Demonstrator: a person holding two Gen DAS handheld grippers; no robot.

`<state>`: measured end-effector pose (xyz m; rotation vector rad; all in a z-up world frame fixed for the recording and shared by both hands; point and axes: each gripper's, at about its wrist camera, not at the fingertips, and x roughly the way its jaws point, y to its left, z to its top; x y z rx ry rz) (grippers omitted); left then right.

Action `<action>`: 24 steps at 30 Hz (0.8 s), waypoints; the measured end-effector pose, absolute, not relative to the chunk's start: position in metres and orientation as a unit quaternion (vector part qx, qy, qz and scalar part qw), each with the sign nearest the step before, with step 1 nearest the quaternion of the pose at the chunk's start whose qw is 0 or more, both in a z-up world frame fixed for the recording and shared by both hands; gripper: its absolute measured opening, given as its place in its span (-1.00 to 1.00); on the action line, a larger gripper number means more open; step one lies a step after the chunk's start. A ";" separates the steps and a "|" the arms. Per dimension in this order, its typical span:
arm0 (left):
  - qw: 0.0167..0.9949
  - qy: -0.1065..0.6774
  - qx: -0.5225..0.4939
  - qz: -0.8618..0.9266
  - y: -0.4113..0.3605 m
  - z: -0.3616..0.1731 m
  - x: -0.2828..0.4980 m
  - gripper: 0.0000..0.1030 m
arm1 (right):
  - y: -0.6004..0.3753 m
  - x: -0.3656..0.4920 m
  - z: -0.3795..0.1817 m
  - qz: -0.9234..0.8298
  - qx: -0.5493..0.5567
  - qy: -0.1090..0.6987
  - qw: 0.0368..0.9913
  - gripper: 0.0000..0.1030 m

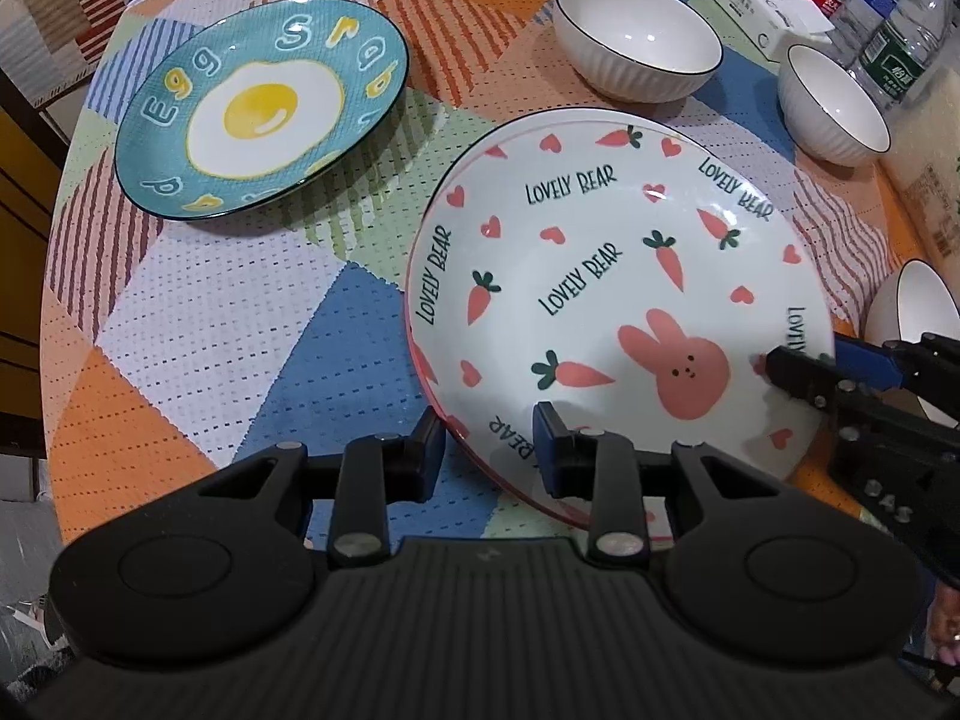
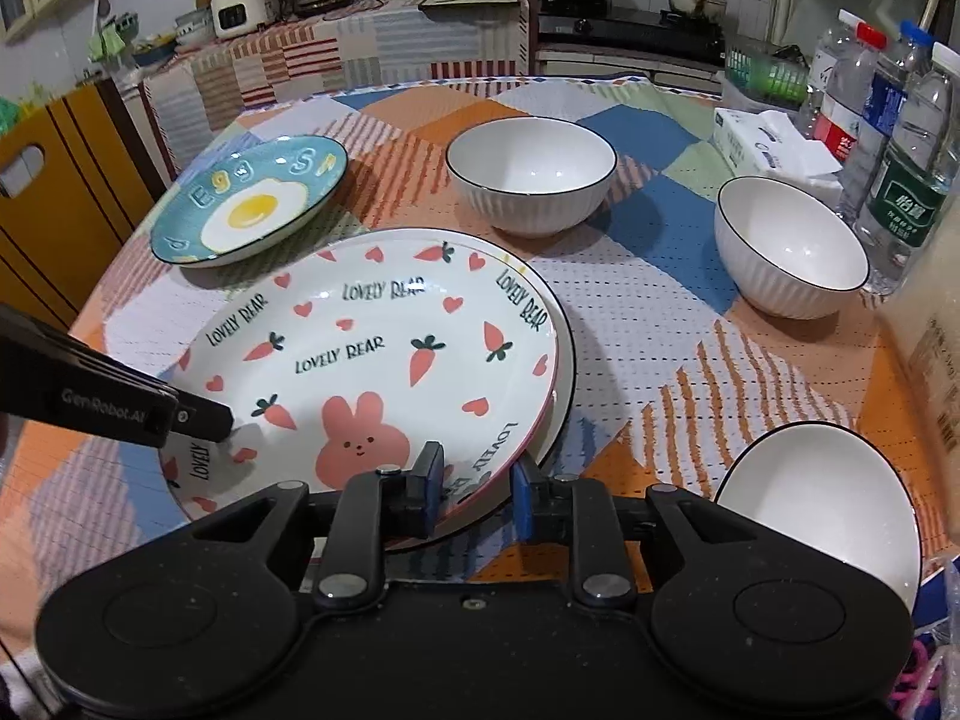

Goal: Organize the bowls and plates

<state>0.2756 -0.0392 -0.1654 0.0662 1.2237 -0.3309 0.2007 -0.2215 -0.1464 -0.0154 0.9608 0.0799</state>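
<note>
A white rabbit-and-carrot plate rests on another plate whose black rim shows at its right. My left gripper straddles its near-left rim with a wide gap, one finger under, one over. My right gripper straddles its near-right rim, jaws apart around the edge; it also shows in the left wrist view. A teal egg plate lies at the far left. Three white bowls stand at the right.
A tissue box and water bottles stand at the table's far right. A white bag stands at the right edge. The patchwork tablecloth covers the table. A kitchen counter lies beyond.
</note>
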 end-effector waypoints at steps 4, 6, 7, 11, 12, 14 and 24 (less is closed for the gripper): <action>0.807 0.569 0.029 -0.156 -0.042 -0.162 0.272 -0.42 | -0.212 0.201 -0.152 0.013 -0.042 0.455 0.890 -0.33; 0.809 0.566 0.021 -0.157 -0.040 -0.157 0.270 -0.42 | -0.212 0.201 -0.147 -0.001 -0.057 0.441 0.896 -0.29; 0.811 0.563 0.018 -0.156 -0.037 -0.153 0.268 -0.42 | -0.213 0.200 -0.142 -0.007 -0.062 0.428 0.902 -0.25; 0.824 0.547 0.012 -0.148 -0.025 -0.133 0.262 -0.40 | -0.230 0.196 -0.118 0.017 -0.007 0.402 0.915 -0.23; 0.827 0.543 0.009 -0.147 -0.022 -0.126 0.260 -0.40 | -0.235 0.196 -0.113 0.030 0.012 0.400 0.916 -0.23; 0.832 0.535 0.006 -0.143 -0.015 -0.113 0.257 -0.39 | -0.240 0.195 -0.102 0.056 0.036 0.397 0.915 -0.23; 0.874 0.473 0.000 -0.110 0.030 -0.039 0.244 -0.26 | -0.204 0.183 -0.051 0.147 -0.028 0.327 0.933 0.03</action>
